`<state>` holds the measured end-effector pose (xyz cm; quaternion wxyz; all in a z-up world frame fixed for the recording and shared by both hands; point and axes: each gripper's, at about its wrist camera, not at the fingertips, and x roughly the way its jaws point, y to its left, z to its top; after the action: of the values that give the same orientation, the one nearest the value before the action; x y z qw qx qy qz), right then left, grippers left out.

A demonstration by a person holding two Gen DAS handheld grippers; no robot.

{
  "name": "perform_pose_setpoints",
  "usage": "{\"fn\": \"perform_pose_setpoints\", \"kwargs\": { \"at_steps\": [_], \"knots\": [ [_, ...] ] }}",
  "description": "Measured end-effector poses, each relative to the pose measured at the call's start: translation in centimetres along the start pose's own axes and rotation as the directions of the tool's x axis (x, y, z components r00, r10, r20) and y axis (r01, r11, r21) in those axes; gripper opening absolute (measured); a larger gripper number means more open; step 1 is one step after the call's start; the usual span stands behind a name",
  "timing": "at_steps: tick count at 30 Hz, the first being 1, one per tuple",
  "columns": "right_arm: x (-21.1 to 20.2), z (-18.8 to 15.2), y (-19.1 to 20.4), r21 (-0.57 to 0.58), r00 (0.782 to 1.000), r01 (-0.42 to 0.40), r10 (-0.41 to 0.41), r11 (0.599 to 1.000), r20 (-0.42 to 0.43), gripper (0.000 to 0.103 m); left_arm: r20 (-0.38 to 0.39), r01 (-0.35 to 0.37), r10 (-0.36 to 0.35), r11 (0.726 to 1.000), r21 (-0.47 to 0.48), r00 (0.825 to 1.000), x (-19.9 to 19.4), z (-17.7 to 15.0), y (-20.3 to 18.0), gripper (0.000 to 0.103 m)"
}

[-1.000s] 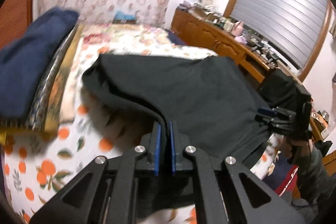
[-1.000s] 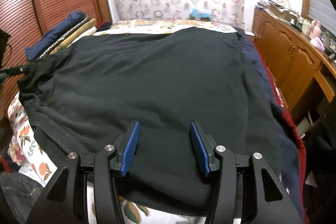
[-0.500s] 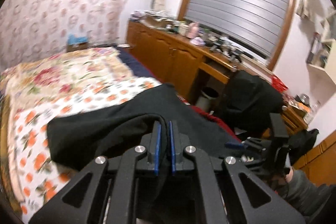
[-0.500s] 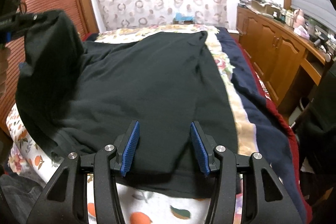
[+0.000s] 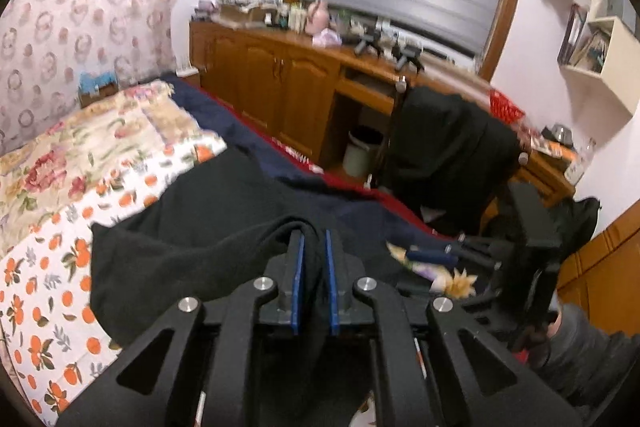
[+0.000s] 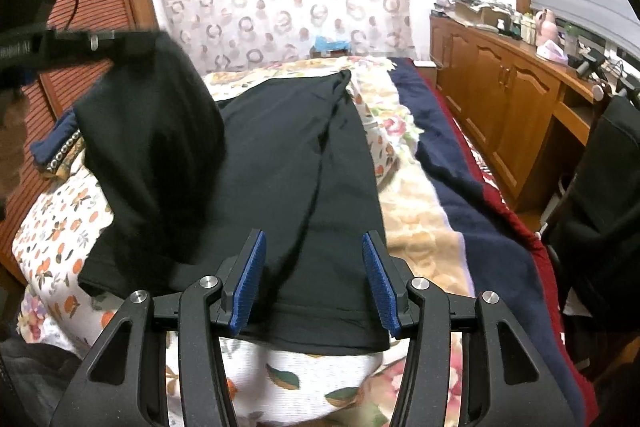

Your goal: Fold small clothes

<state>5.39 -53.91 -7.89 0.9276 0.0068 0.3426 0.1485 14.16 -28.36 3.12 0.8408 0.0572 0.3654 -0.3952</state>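
A black garment point(image 6: 288, 163) lies lengthwise on the bed, and it also shows in the left wrist view point(image 5: 208, 227). My left gripper point(image 5: 314, 247) is shut on a bunched edge of it and holds that side lifted over the rest; the raised flap point(image 6: 156, 131) hangs at the left of the right wrist view. My right gripper point(image 6: 312, 263) is open and empty, its jaws wide apart just above the garment's near hem. It also shows at the right of the left wrist view point(image 5: 436, 255).
The bed has a floral and orange-print cover point(image 5: 52, 227) and a navy blanket point(image 6: 460, 179) along its right side. Folded bedding point(image 6: 56, 147) lies by the wooden wardrobe. A wooden cabinet point(image 5: 280, 83) and a chair draped in black point(image 5: 448, 143) stand right of the bed.
My left gripper has carried the garment's left side up and across to the right, narrowing the garment on the bed. My right gripper has stayed open above the near hem.
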Motion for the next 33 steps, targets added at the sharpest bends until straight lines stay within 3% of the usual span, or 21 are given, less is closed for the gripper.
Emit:
{"fn": "perform_pose_setpoints", "kwargs": {
  "at_steps": [1, 3, 6, 13, 19, 26, 33],
  "knots": [
    [0.0, -0.1, -0.1, 0.005, 1.000, 0.003, -0.003, 1.000, -0.001, 0.051, -0.014, -0.012, 0.012, 1.000, 0.006, 1.000, 0.3, -0.3, -0.1, 0.012],
    [0.0, 0.0, -0.3, 0.013, 1.000, 0.005, -0.005, 1.000, -0.001, 0.051, -0.020, -0.051, 0.052, 0.998, 0.026, 0.998, 0.5, -1.0, -0.1, 0.035],
    [0.1, 0.3, -0.7, 0.010, 1.000, 0.010, -0.010, 1.000, 0.000, 0.051, -0.016, -0.082, 0.082, 0.996, 0.025, 0.996, -0.2, -1.9, 0.7, 0.040],
    [-0.1, 2.6, 0.0, -0.034, 1.000, 0.016, -0.016, 0.999, 0.020, 0.051, 0.007, -0.143, 0.144, 0.988, -0.057, 0.990, -3.4, -5.0, 5.0, 0.043],
    [0.4, 5.7, 2.7, -0.126, 0.999, 0.002, 0.004, 0.992, 0.047, 0.051, 0.001, -0.240, 0.243, 0.961, -0.140, 0.970, -5.8, -9.0, 9.1, 0.043],
    [3.0, 9.2, 9.1, -0.259, 0.994, -0.088, 0.102, 0.962, 0.041, 0.051, 0.012, -0.279, 0.288, 0.937, -0.212, 0.958, -8.2, -12.1, 11.8, 0.043],
    [7.5, 10.3, 16.6, -0.368, 0.978, -0.208, 0.200, 0.906, -0.058, 0.051, 0.062, -0.304, 0.331, 0.915, -0.263, 0.942, -11.1, -13.7, 12.6, 0.043]
  ]
}}
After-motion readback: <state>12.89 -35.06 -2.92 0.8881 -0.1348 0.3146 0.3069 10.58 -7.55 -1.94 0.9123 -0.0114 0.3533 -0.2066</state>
